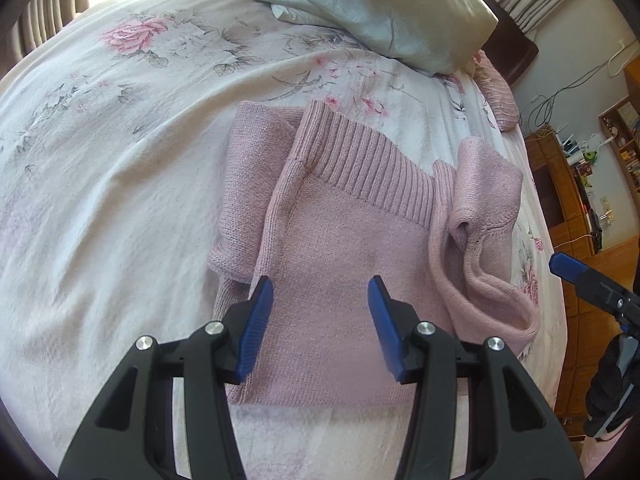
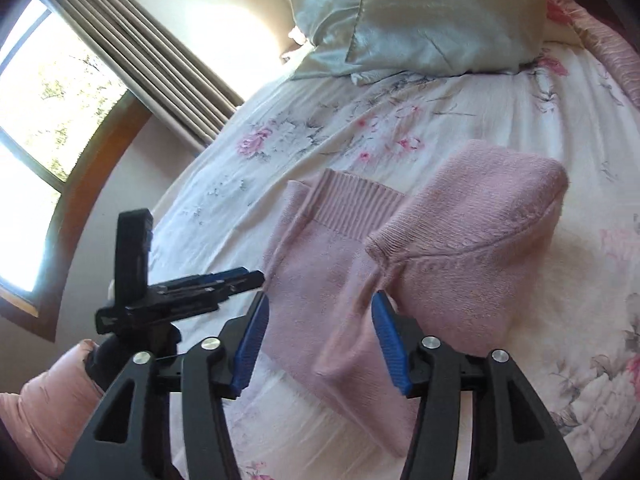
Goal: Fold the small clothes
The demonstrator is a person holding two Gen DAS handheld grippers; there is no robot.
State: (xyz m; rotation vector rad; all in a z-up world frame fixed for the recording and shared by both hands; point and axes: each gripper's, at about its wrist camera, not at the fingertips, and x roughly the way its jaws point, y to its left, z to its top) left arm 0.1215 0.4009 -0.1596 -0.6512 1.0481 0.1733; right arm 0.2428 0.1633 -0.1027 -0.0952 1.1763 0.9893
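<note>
Bedspread (image 1: 100, 200) left of sweater (image 1: 340, 280) open; pillows (image 1: 380, 12) block far end.

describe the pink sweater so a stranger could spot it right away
Start from the floral bedspread and look below the silvery pillows. The pink knit sweater lies there partly folded; its wide ribbed band and plain pink knit set it apart from the printed sheet.

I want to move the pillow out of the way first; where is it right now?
The shiny grey-green satin pillow lies at the far end of the floral bedspread, beyond the pink knitted sweater; in the right wrist view it sits top centre, right of the window.
</note>
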